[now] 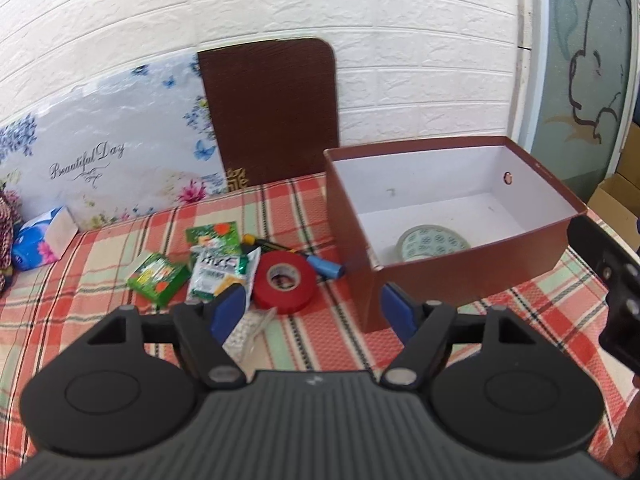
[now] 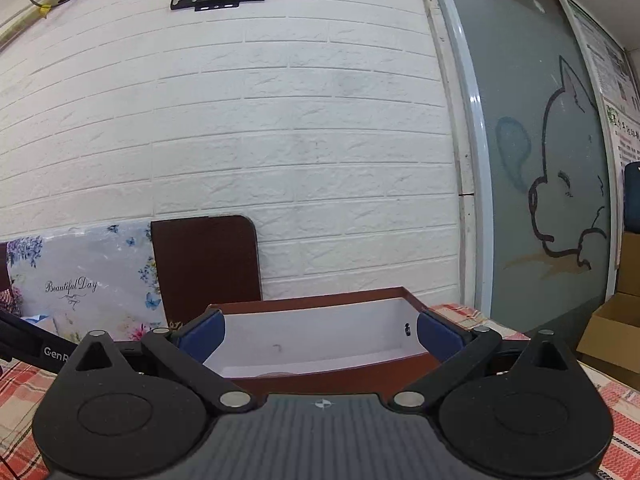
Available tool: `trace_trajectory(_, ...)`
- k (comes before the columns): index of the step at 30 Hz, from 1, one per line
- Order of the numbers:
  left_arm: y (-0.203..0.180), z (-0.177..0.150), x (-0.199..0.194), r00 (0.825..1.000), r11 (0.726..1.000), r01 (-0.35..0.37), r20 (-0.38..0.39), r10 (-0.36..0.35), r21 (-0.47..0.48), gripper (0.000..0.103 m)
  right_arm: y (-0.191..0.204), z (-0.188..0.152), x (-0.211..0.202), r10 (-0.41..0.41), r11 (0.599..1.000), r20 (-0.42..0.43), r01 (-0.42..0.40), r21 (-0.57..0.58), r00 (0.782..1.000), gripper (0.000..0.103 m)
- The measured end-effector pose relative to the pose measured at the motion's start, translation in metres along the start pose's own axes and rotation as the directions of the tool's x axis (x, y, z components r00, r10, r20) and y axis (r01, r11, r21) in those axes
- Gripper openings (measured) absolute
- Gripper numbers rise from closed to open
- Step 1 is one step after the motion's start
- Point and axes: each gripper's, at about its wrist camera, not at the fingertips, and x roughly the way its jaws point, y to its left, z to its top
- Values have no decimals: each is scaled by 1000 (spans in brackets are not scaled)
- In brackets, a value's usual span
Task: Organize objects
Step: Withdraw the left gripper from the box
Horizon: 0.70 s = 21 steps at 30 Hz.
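A brown cardboard box (image 1: 472, 268) with a white inside stands on the plaid cloth; a pale patterned tape roll (image 1: 434, 242) lies in it. Left of the box lie a red tape roll (image 1: 285, 282), a green box (image 1: 159, 278), green-and-white packets (image 1: 218, 258), a blue-handled tool (image 1: 326, 267) and a clear bag of small white bits (image 1: 250, 330). My left gripper (image 1: 314, 310) is open and empty, low over the cloth between the red tape and the box corner. My right gripper (image 2: 320, 338) is open and empty, just in front of the box (image 2: 320, 380), facing its opening.
A floral board (image 1: 108, 160) and a dark brown board (image 1: 272, 112) lean on the white brick wall. A blue tissue pack (image 1: 40, 242) lies at the far left. A glass partition (image 2: 540, 160) and cardboard boxes (image 2: 612, 332) are at the right. The right gripper's body (image 1: 612, 280) shows at the frame edge.
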Motion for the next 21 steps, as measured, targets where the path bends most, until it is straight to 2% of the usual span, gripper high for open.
trace_trajectory(8, 26, -17, 3, 1000, 999, -4, -16, 3, -46, 78, 25, 1, -4, 29, 999, -43, -30, -35, 999, 101)
trace_trajectory(13, 68, -43, 11, 999, 992, -38, -31, 35, -119, 81, 44, -4, -2, 105, 990, -95, -114, -88, 990, 92)
trace_trajectory(18, 134, -89, 33, 982, 965, -173, -109, 154, -197, 81, 76, -26, 6, 221, 952, -225, -260, -159, 949, 64)
trace_trajectory(19, 145, -98, 35, 975, 957, -211, -108, 193, -198, 81, 84, -31, 9, 246, 942, -261, -294, -164, 934, 61)
trace_trajectory(21, 168, -116, 40, 958, 938, -283, -100, 268, -201, 81, 101, -41, 15, 297, 917, -325, -363, -165, 898, 48)
